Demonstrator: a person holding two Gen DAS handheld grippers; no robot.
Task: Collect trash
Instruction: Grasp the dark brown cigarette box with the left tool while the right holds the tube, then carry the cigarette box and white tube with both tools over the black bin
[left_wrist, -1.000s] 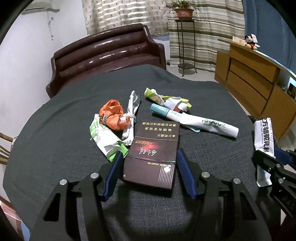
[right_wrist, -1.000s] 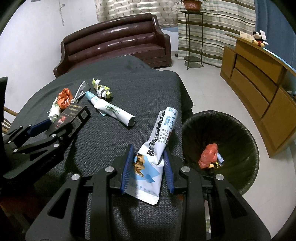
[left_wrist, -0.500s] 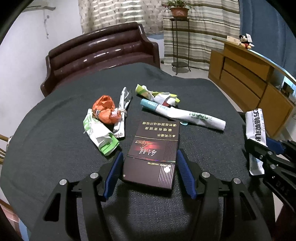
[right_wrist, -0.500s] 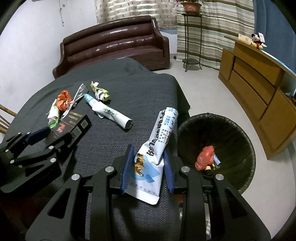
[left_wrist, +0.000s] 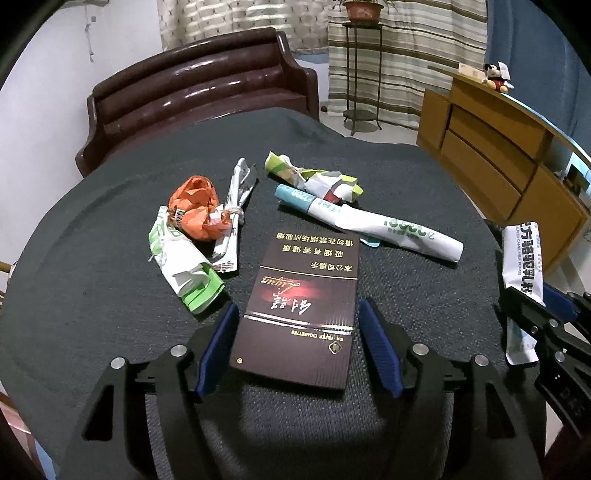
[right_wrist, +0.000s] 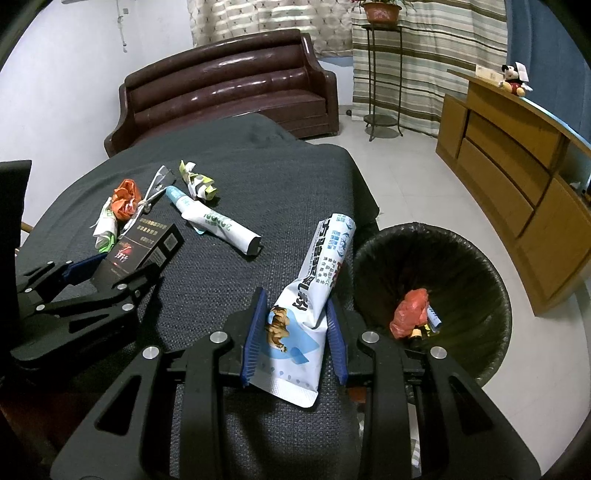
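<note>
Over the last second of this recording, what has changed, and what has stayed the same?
Both grippers have lifted and drawn back slightly: the left gripper still clamps the cigarette box, the right gripper still clamps the milk powder pouch. The table litter, including the orange wrapper, and the trash bin have not moved.

Brown leather sofa (right_wrist: 229, 92) behind dark-clothed table (right_wrist: 266, 177). Wooden sideboard (right_wrist: 517, 177) at right, plush toy (right_wrist: 514, 79) on top. Potted plant (right_wrist: 380, 11) on metal stand.
</note>
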